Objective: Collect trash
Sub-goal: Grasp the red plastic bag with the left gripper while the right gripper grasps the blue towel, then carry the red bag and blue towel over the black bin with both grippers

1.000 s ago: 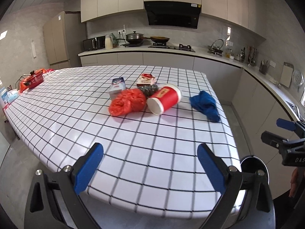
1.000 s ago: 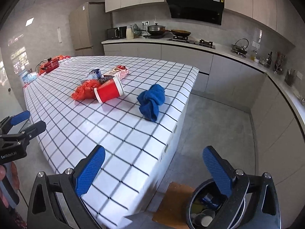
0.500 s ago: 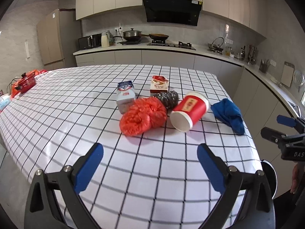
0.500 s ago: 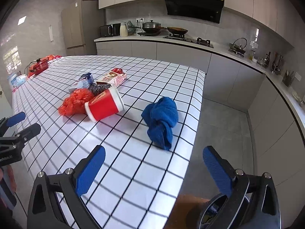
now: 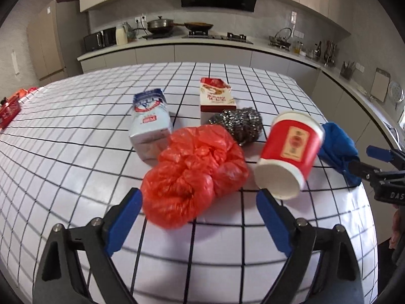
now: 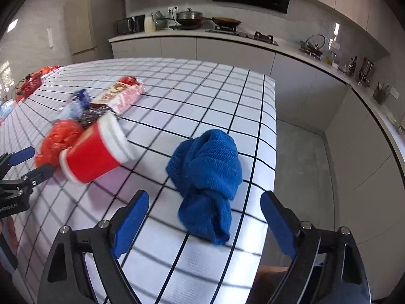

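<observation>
On the checked tabletop (image 5: 63, 152) lies a crumpled red plastic bag (image 5: 192, 174), and my left gripper (image 5: 200, 215) hovers just in front of it, jaws wide but closing, pads clear of the bag. Right of the bag a red paper cup (image 5: 288, 152) lies on its side. Behind sit a steel scourer (image 5: 238, 124), a blue-white carton (image 5: 150, 119) and a red-white snack box (image 5: 216, 96). A blue cloth (image 6: 207, 174) lies by the table's right edge; my right gripper (image 6: 205, 225) straddles its near end, jaws closing, not touching it.
The table's right edge (image 6: 270, 136) drops to a grey floor. A bin rim shows under the right gripper's finger (image 6: 283, 225). A red item (image 5: 8, 109) sits at the far left of the table. Kitchen counters (image 5: 202, 44) run behind and along the right.
Both grippers have moved forward and down toward the table; the trash pile and blue cloth now loom much larger. Both pairs of jaws have narrowed slightly.
</observation>
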`<state>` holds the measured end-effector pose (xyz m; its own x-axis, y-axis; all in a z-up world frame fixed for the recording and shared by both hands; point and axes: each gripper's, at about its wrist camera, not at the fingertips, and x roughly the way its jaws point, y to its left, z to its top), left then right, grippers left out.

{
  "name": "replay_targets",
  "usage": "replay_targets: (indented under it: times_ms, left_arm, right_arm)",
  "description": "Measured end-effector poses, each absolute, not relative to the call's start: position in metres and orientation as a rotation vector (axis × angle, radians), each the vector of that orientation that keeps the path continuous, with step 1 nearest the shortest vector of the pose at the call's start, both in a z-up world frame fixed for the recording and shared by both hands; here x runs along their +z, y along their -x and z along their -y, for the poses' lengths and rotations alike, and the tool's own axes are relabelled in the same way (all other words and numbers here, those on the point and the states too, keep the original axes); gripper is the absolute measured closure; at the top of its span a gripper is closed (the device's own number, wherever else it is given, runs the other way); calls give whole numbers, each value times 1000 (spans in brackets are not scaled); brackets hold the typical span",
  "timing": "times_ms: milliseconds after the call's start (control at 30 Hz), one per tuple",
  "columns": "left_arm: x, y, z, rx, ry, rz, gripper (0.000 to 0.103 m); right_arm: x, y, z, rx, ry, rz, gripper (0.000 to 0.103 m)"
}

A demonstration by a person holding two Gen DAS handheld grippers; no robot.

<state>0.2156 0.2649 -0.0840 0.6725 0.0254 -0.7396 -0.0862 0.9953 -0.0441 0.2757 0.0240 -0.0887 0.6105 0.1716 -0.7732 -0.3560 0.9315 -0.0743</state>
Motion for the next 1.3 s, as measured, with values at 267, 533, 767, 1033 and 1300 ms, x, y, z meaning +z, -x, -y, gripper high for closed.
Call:
replay_targets:
  times_ms: [267,533,767,1033,1300]
  left_arm:
    - [-94,-237,-272,36,92,-876,11]
    - [-95,-238,-280,15,132,-876,46]
    - [-88,-222,-285,10,168,-831,64]
    - [-75,-199,-283,30,158,-790,64]
    - [-63,-178,-272,39,158,-766,64]
  right_arm:
    - [-112,-304,-32,291,235,-930,26]
    - [-113,-311,-46,324,224,-938,63]
    - [-110,-303,-51,353,220,-924,71]
    - [-95,-288,-43,361,197,-885,72]
    - [-72,-263,-27,374,175,-845,72]
